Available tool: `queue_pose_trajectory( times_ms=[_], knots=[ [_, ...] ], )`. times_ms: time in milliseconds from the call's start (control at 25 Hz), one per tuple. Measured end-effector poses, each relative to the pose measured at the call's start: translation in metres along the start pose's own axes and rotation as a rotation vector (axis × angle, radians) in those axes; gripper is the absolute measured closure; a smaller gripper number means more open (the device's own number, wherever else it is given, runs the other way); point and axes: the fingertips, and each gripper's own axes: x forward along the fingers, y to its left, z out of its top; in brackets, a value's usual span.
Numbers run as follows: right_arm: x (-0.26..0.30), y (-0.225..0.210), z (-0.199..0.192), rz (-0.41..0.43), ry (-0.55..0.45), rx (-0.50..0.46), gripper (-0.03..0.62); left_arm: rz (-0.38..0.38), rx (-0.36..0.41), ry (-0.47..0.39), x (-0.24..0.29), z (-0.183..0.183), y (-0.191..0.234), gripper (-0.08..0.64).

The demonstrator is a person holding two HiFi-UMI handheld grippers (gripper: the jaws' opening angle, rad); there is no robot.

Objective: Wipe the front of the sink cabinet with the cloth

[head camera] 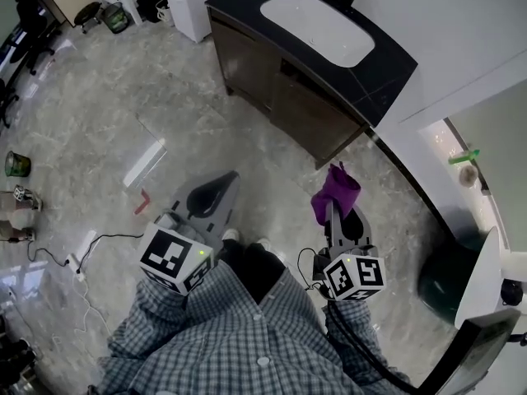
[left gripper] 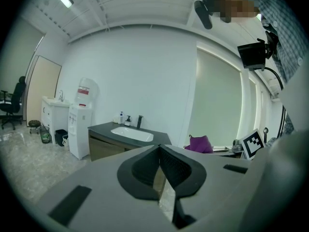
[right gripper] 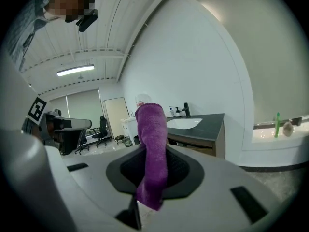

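The sink cabinet (head camera: 280, 97) has a dark wood front, a black top and a white basin (head camera: 317, 25); it stands ahead of me across a stretch of marble floor. It also shows far off in the left gripper view (left gripper: 104, 149) and the right gripper view (right gripper: 203, 141). My right gripper (head camera: 333, 206) is shut on a purple cloth (head camera: 336, 189), which stands up between its jaws (right gripper: 153, 144) and hangs below them. My left gripper (head camera: 224, 183) is shut with nothing in it, its pads meeting at the tips (left gripper: 159, 151). Both grippers are well short of the cabinet.
A white water dispenser (head camera: 185, 2) stands left of the cabinet. A cable and power strip (head camera: 78, 262) lie on the floor at my left, near a red object (head camera: 142, 202). A dark round bin (head camera: 449, 282) sits at the right by the white wall. Office chairs (head camera: 29, 23) are far left.
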Motion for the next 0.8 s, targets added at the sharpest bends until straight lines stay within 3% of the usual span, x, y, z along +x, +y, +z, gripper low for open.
queue_pose_trajectory(
  times_ms=[360,800],
  knots=[
    [0.009,0.018,0.009,0.024,-0.02,0.053,0.515,0.001,0.019,-0.013,-0.002,0.004,0.007,0.549],
    [0.021,0.028,0.019,0.045,-0.022,-0.018,0.515,0.002,0.001,-0.021,0.002,0.007,0.016,0.549]
  ],
)
